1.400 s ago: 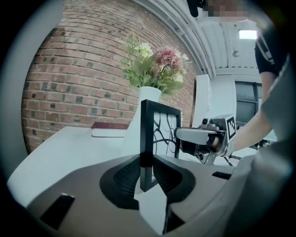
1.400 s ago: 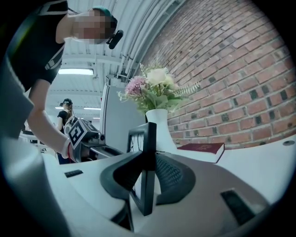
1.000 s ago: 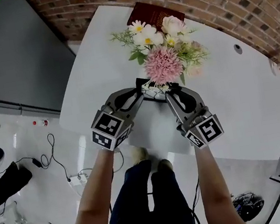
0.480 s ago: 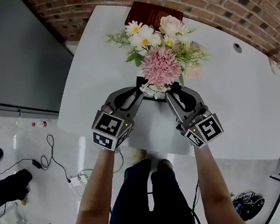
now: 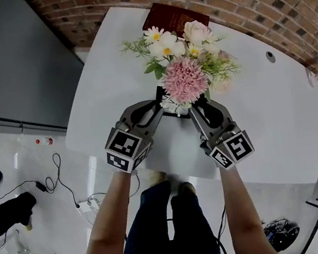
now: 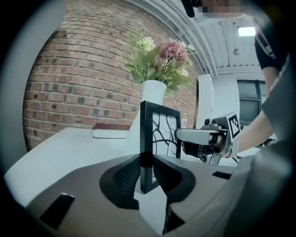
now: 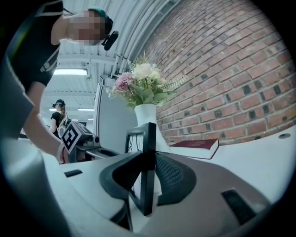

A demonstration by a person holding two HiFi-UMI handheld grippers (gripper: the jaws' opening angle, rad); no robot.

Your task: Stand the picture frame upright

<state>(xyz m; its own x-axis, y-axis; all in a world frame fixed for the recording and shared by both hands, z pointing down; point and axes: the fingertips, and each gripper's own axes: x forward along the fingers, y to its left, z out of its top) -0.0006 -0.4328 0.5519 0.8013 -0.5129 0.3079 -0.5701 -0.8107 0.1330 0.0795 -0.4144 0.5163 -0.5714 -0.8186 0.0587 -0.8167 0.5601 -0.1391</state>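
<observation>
Picture frame (image 6: pixel 148 139) upright on table (image 5: pixel 104 90); your left gripper (image 6: pixel 147 163) clamps it, right gripper (image 7: pixel 149 166) jaws just opening, pads touching it. Remaining: release.

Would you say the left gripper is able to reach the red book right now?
Probably not yet: the left gripper is shut on the picture frame, though the book lies unobstructed beside the vase.
</observation>
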